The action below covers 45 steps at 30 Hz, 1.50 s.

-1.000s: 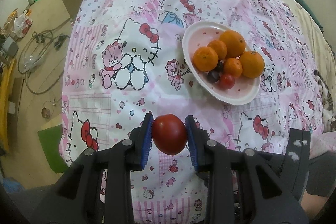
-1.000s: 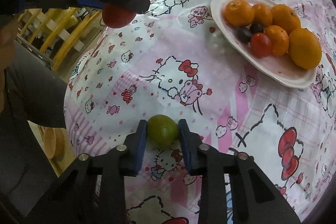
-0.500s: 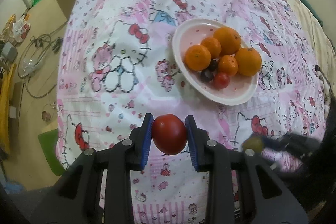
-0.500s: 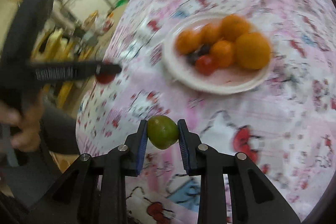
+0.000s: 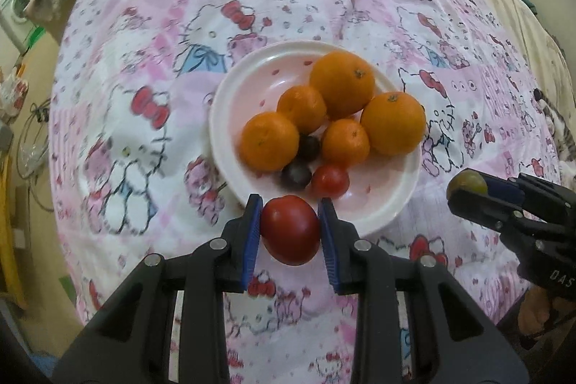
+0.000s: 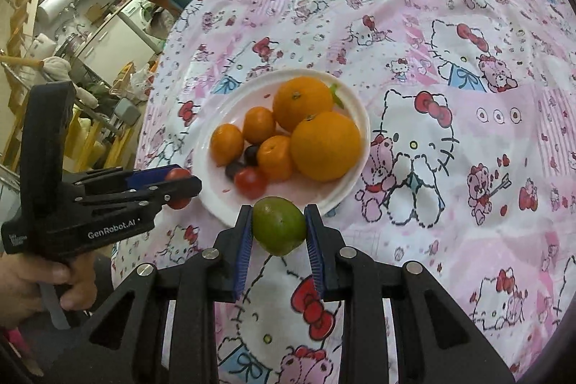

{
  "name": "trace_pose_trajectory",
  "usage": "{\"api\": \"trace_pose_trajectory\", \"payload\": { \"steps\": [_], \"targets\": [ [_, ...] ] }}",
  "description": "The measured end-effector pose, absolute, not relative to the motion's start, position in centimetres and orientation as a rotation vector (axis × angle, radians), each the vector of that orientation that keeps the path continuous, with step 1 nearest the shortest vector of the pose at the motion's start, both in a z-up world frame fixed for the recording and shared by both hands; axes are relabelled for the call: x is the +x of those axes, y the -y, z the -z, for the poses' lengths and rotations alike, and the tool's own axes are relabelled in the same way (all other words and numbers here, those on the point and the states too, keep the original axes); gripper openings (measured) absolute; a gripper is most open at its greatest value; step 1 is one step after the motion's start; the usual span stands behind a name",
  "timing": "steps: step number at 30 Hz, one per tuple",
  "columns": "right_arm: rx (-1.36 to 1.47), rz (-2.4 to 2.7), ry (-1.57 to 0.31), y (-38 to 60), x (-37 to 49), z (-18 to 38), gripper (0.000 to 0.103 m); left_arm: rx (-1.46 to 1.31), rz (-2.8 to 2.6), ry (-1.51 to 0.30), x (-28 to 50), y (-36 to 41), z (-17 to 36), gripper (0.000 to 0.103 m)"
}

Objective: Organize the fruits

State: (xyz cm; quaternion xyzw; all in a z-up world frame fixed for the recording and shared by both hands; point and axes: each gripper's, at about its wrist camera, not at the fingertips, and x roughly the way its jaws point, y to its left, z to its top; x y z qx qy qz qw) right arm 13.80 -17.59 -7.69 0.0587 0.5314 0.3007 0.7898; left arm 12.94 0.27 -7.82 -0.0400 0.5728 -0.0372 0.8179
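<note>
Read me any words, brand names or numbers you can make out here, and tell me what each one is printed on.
"GenRobot.AI": white print on the side of the left hand-held gripper, seen from the right wrist view.
"DAS": partial white print, cut off, on the body of the right hand-held gripper, seen from the left wrist view.
Small white print at the rear of the left hand-held gripper: too small to read.
The tablecloth: cartoon figures only, no legible words.

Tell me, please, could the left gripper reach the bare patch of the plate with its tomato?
Probably yes: the left gripper, shut on the red tomato, sits at the plate rim, nothing between.

Left gripper and right gripper both level, jaws clamped, side by side
</note>
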Motion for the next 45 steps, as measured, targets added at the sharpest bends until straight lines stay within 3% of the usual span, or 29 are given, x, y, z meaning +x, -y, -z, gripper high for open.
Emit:
{"api": "trace_pose_trajectory", "payload": {
  "steps": [18, 19, 21, 25, 26, 29, 40, 43, 45],
  "targets": [
    [0.283, -0.630, -1.296, 16.5, 17.4, 12.3, 0.030, -0.130, 0.120, -1.245, 14.7, -0.3, 10.1, 0.029],
    [0.286, -0.632, -1.298, 16.3, 17.5, 12.4, 0.031, -0.126, 0.118, -1.251, 14.7, -0.3, 10.2, 0.032],
    [0.286, -0.640, -1.299, 16.1, 17.5, 12.3, 0.033, -0.119, 0.125, -1.240, 14.5, -0.2, 10.1, 0.053],
    [0.305, -0.641, -1.309, 16.2, 17.6, 12.5, 0.033, -0.067, 0.121, -1.219, 14.1, 0.5, 9.5, 0.074],
    [0.310, -0.638, -1.311, 16.3, 17.6, 12.6, 0.035, -0.061, 0.120, -1.222, 14.0, 0.5, 9.5, 0.075],
    [0.352, -0.644, -1.293, 17.0, 17.6, 12.2, 0.060, -0.047, 0.119, -1.236, 13.8, 0.1, 9.8, 0.075],
    [0.376, -0.630, -1.185, 19.2, 16.7, 8.4, 0.062, -0.087, 0.038, -1.167, 11.8, -2.3, 8.2, 0.075],
    [0.330, -0.593, -1.150, 19.3, 16.1, 7.5, 0.075, -0.097, 0.033, -1.134, 11.3, -2.5, 7.3, 0.075],
    [0.334, -0.582, -1.142, 19.5, 15.6, 7.0, 0.082, -0.098, 0.026, -1.120, 11.0, -2.6, 6.7, 0.084]
  ]
}}
